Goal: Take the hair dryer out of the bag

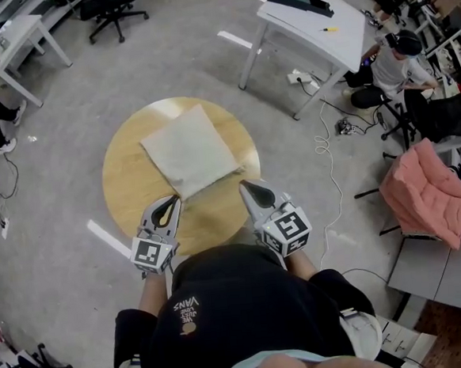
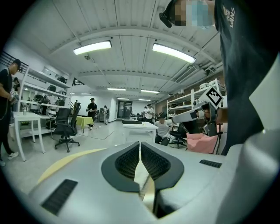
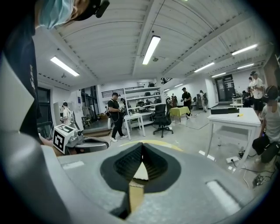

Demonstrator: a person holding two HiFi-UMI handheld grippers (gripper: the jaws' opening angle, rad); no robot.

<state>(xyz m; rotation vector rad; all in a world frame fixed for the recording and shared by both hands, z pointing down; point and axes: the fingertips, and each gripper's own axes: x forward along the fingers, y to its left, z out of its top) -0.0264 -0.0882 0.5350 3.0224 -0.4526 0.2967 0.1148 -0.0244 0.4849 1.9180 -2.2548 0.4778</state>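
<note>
One bag, one table, two closed grippers

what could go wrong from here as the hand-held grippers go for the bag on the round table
1. The left hand-held gripper and right hand-held gripper are both shut; reaching in like that could shove the bag rather than grip it.
2. The bag lies loose on the round table, one corner near the far edge, so a one-sided pull might drag it off.
3. No opening or hair dryer shows, so a grip may pinch the wrong end.
</note>
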